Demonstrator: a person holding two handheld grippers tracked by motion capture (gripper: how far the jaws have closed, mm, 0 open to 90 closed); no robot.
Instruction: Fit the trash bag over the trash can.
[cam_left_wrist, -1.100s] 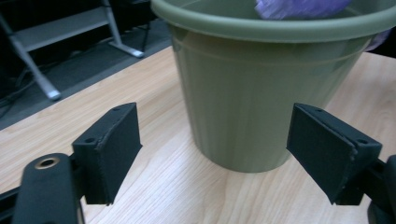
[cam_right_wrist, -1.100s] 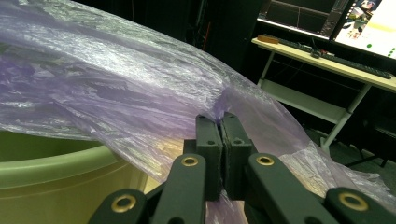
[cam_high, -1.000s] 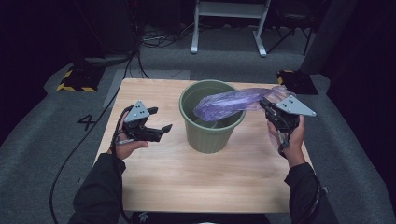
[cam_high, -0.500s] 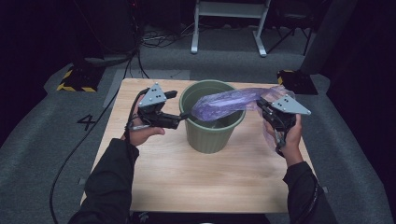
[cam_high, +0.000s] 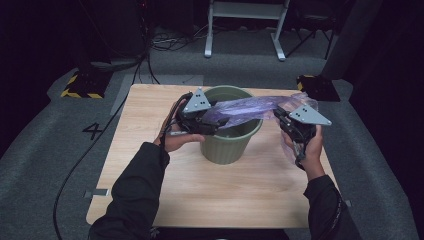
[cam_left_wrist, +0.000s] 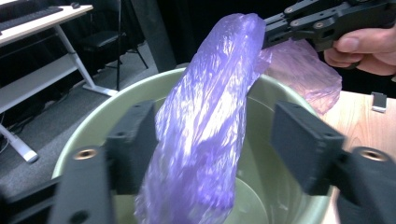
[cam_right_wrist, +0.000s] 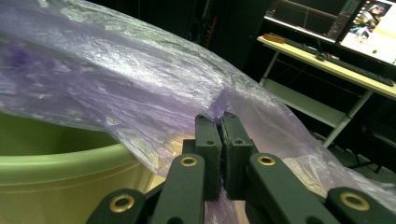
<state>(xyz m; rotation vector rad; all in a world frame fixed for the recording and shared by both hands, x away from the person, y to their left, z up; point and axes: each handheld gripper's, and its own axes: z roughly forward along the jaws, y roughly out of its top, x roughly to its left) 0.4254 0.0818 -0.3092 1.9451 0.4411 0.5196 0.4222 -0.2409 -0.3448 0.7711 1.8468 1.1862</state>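
A green plastic bin stands mid-table. A purple plastic bag stretches across its mouth. My right gripper is beside the bin's right rim, shut on the bag's edge; its two pads meet on the film. My left gripper is at the bin's left rim. In the left gripper view its jaws straddle the hanging bag above the bin's inside. They have just been closing; the right pad still stands apart from the film. The right gripper pinches the bag's top.
The wooden table has bare room in front of the bin and to its left. Behind the table are a white desk frame, a yellow-black striped base and floor cables. A desk with monitors is in the right gripper view.
My left gripper has moved right and up from the table's left side to the bin's rim, and its jaws now sit narrower around the bag. The right gripper has kept still.
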